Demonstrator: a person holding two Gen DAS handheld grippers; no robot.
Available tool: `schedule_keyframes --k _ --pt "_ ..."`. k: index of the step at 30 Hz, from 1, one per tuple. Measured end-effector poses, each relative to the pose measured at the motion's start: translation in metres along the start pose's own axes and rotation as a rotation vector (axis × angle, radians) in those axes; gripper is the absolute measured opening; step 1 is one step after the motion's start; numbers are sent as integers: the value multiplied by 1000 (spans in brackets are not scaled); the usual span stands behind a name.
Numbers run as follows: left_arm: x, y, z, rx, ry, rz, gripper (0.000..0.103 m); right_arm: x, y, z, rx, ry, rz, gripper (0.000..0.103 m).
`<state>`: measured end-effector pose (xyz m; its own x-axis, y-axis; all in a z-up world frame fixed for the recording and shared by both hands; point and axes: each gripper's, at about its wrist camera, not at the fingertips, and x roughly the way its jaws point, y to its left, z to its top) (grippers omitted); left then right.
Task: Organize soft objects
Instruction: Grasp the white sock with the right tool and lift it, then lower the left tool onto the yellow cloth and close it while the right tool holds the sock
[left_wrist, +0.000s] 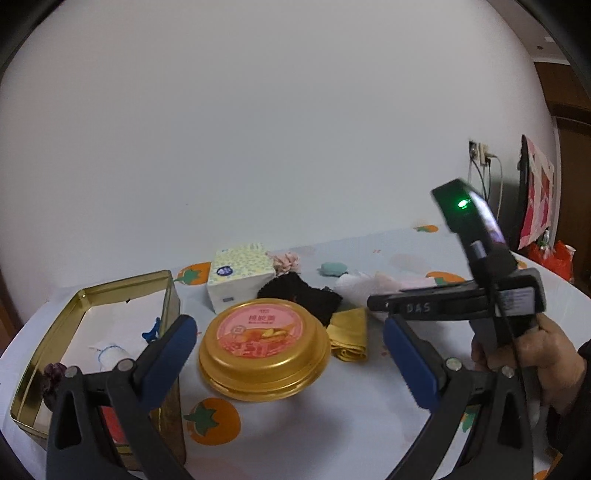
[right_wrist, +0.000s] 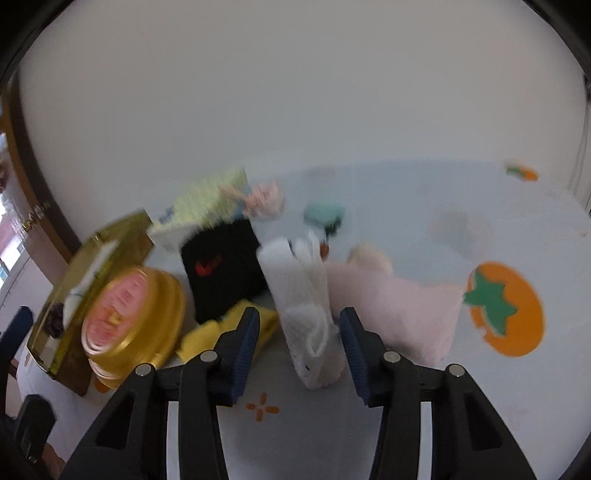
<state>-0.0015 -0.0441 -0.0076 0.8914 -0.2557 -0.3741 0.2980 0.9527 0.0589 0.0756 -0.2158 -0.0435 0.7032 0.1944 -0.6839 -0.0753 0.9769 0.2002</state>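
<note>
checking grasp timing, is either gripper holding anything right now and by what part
Nothing is held. The left gripper is open and empty. The right gripper straddles the white cloth, pads not yet pressing.

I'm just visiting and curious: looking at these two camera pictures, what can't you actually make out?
- Right wrist view: motion blur smears the tissue pack and pink scrunchie.
- Right wrist view: blur hides whether the fingers touch the white cloth.
- Left wrist view: the left finger covers part of the gold tin.
- Left wrist view: the round lid's label is too small to read.
</note>
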Motion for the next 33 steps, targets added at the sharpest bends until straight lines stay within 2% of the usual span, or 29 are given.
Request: schedule_keyframes --k 2,4,6,8,11,13,15,18,21,25,27,28,30,32,33 --pt "2 1 0 -7 11 2 102 15 -6 0 29 74 12 37" --pt "4 1 0 -10 22 6 102 13 -11 -1 47 63 31 20" --pt "6 -1 0 -3 34 10 102 10 -12 -3 49 55 94 18" --pt "6 -3 0 7 38 11 102 -1 -11 -4 31 12 101 18" --pt "7 -7 -1 21 44 12 102 -27 -13 -6 12 -84 112 18" --pt "9 -9 -1 31 51 10 102 -45 -26 -2 63 -157 162 18" --pt "10 -14 0 46 53 0 102 -59 -40 0 105 -235 171 18" --pt "15 -25 1 79 57 -1 102 -78 -54 0 102 -326 66 18" --pt "22 -44 3 144 68 23 102 -87 -57 -1 17 -374 -64 18" --pt "30 -67 4 231 75 6 102 -89 -61 -5 -72 -385 -177 18" --pt "39 -76 5 251 104 -16 102 -84 -69 0 -61 -372 -182 18" --pt "45 -79 7 251 121 -34 100 -83 -74 1 -42 -364 -168 18" --pt "62 -87 11 248 169 -68 86 -83 -77 3 -23 -367 -152 18" --pt "85 -97 14 249 242 -75 67 -85 -77 4 -14 -377 -145 18" --pt "96 -102 15 249 279 -82 64 -84 -78 4 -10 -380 -140 18"
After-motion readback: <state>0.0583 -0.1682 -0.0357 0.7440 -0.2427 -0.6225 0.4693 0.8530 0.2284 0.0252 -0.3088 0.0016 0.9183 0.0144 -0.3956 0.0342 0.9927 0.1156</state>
